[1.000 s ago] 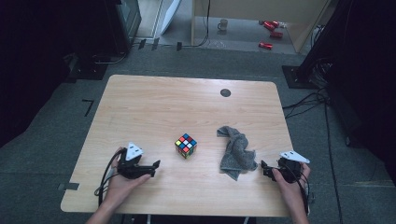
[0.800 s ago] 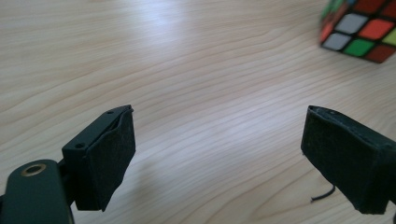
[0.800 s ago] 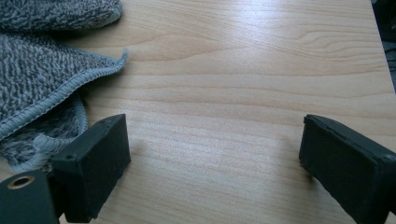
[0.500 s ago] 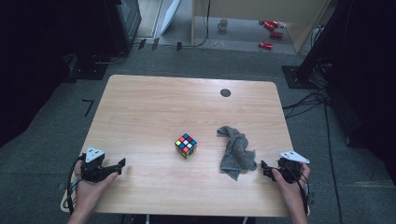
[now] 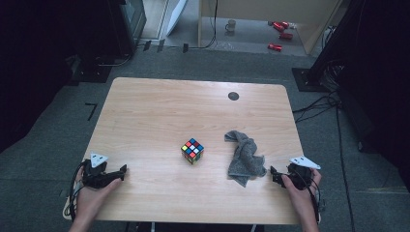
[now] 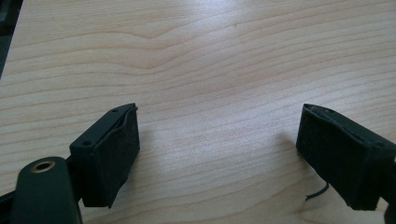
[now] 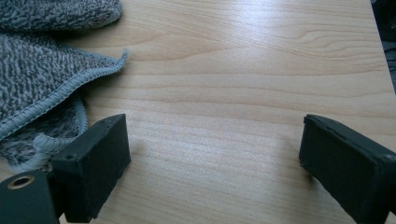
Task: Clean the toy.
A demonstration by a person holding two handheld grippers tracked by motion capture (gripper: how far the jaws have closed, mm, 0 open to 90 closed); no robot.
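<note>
We have both grippers resting low at the near edge of the table (image 5: 159, 96), and as far as we can judge nothing of the work is done yet. Taking the puzzle cube (image 5: 192, 151) as our landmark, it sits on bare wood near the middle of the table, untouched. The grey cloth (image 5: 244, 157) lies crumpled just to the right of the cube, apart from it. Our right gripper (image 5: 276, 176) sits farther right, beyond the cloth's near corner; in the right gripper view its jaws stand wide apart with only wood between them, and the cloth's hemmed edge (image 7: 56, 93) lies just beside one jaw, so close that we cannot tell if they touch. Our left gripper (image 5: 118, 172) is well to the left of the cube and nearer us, jaws likewise spread wide and holding nothing, over plain wood grain. We judge that the reach, the grasp and whatever follows with the cloth or cube all remain ahead.
</note>
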